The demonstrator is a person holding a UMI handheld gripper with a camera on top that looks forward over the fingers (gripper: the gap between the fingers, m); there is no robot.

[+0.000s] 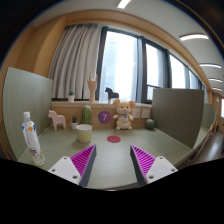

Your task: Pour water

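Tall curtained windows back the table (60, 160). I hold my tool (113, 160) with fingers apart, gripping nothing; the water bottle (32, 138) stands to their left, a cup (84, 133) beyond them.

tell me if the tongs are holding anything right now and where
Nothing is held: the tongs are open, with only bare table between them.

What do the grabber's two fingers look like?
The gripper has two chunky white fingers. Each one has a magenta pad on its inner face, shaped like a triangle and covered in thin stripes. No cables or sleeves show.
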